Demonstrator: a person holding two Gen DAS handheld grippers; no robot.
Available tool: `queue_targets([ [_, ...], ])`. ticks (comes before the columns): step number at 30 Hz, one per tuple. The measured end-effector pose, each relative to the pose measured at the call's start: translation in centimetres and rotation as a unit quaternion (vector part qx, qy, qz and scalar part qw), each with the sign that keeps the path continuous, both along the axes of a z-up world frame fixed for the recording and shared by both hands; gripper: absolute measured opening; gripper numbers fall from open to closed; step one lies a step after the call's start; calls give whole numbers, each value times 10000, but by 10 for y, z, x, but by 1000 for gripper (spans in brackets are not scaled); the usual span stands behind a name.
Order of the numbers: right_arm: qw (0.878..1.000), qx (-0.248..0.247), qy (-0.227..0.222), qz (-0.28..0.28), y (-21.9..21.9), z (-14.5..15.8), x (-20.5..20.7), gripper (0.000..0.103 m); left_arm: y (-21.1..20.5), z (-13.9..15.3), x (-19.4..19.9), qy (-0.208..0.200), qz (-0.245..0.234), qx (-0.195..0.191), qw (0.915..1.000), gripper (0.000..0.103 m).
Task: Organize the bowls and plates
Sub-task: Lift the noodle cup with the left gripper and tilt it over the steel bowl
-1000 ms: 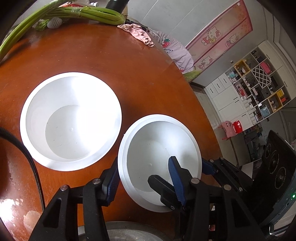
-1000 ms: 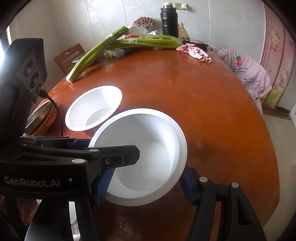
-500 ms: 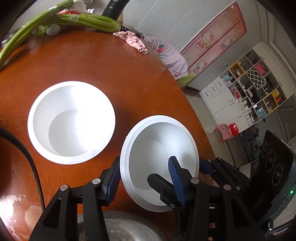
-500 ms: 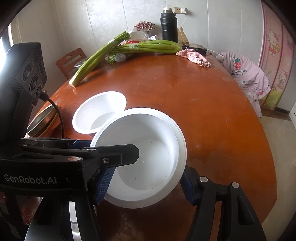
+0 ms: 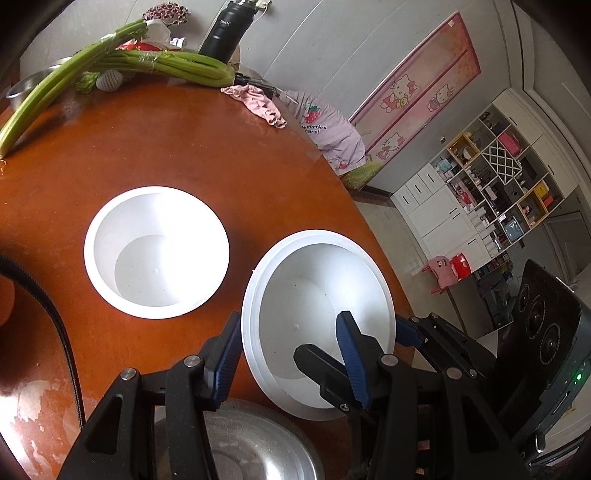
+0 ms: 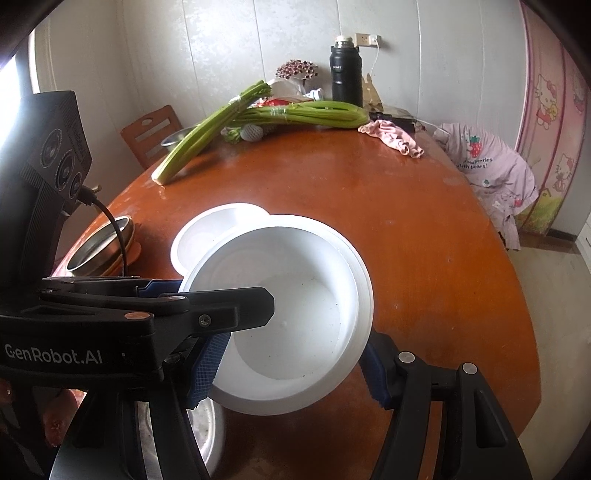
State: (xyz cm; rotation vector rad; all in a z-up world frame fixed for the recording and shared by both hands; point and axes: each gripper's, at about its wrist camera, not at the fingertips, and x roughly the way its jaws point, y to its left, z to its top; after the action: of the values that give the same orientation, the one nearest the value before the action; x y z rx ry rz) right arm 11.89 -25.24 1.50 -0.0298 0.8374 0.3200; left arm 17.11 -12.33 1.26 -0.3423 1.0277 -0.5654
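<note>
A deep white bowl (image 5: pixel 317 291) hangs tilted above the brown round table (image 5: pixel 184 155), held from two sides. My left gripper (image 5: pixel 288 332) is shut on its near left wall, one blue pad outside the rim and one inside. My right gripper (image 6: pixel 291 354) is shut on the right wall of the same bowl (image 6: pixel 295 295), one pad inside and one outside the rim. A second white bowl (image 5: pixel 155 251) stands empty on the table to the left. In the right wrist view that second bowl (image 6: pixel 210 232) is partly hidden behind the held one.
A steel dish (image 5: pixel 251 443) lies right under the grippers. A steel bowl (image 6: pixel 99 251) sits at the table's left edge. Celery stalks (image 5: pixel 147 62), a black flask (image 5: pixel 225 29) and a pink cloth (image 5: pixel 258 103) lie at the far side. A black cable (image 5: pixel 55 314) trails on the left.
Both grippers have risen with the bowl between them. The bowl on the table now looks smaller and farther below, and the held bowl overlaps it in the right wrist view.
</note>
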Motion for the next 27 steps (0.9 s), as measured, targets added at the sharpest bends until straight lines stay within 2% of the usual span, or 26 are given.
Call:
queue_targets([
  [13, 9997, 91, -176, 124, 17, 13, -20, 68, 16, 15, -27, -211, 215, 136, 9995, 50],
  [27, 9990, 74, -371, 247, 40, 21, -40, 69, 42, 26, -50, -372, 352, 82, 9987, 50],
])
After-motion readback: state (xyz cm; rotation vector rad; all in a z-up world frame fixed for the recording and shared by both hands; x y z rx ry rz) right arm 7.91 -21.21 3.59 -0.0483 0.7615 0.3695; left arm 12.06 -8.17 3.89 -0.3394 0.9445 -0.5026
